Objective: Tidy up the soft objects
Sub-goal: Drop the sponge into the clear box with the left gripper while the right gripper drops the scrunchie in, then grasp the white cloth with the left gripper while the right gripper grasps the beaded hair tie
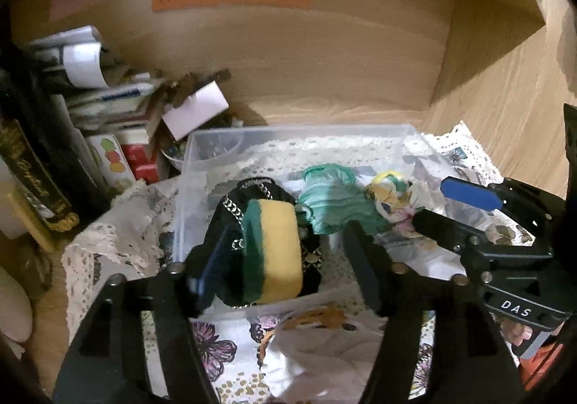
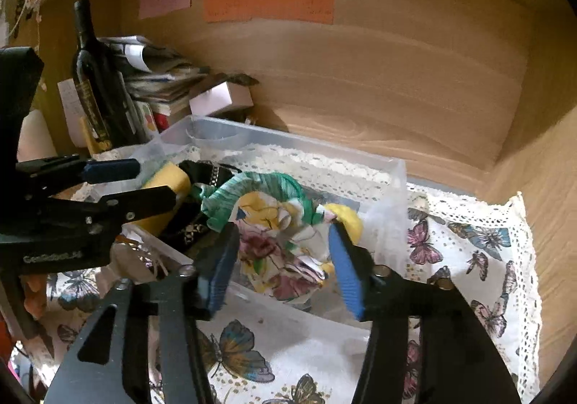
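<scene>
"DAS" on the right tongs (white lettering).

Wooden shelf, butterfly-print lace cloth under clear plastic bin, bottle, stacked papers at left.

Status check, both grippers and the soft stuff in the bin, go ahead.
Left gripper open, sponge between its fingers. Right gripper open around floral cloth. Green cloth, black chained item already in clear bin. Nothing blocking.
</scene>
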{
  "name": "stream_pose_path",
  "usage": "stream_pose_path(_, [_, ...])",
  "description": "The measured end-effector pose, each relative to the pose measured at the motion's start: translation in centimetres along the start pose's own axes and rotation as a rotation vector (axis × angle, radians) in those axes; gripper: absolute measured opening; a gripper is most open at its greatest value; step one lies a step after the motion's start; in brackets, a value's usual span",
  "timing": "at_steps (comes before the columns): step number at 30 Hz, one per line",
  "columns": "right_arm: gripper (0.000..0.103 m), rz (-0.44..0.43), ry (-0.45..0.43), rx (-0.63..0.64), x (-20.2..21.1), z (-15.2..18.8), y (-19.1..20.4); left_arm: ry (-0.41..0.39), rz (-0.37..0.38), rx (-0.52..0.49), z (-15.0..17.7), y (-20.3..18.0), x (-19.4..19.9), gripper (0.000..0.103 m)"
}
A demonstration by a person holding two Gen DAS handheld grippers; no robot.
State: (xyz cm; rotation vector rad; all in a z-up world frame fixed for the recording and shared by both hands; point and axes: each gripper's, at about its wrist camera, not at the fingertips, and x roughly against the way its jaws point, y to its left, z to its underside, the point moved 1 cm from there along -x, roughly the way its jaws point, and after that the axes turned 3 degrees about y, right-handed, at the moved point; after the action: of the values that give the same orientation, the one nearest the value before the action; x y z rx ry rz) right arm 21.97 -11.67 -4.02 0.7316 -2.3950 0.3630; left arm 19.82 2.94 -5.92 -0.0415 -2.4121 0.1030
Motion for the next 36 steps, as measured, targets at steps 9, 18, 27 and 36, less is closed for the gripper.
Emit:
stream_pose_path(9, [0.064, -0.005, -0.097, 0.001, 4.4, 0.7, -0.3, -0.11, -0.009, 0.023, 0.0, -0.1, 5.2, 0.103])
stream_pose_path(18, [0.064, -0.052, -0.056, 0.043, 5.7, 4.2, 0.9, -0.053, -0.01, -0.006, 3.1, -0.3, 5.8, 0.103])
stream_pose_path(27, [0.061, -0.137, 0.091, 0.085, 3.2, 7.8, 2.2, 0.117, -0.019, -0.057, 7.0, -0.5, 2.0, 0.103])
stream_pose_path(36, [0.033, -0.176, 0.226, 0.143, 0.5, 9.5, 3.5, 0.157, 0.063, -0.106, 8.3, -1.6, 0.2, 0.067])
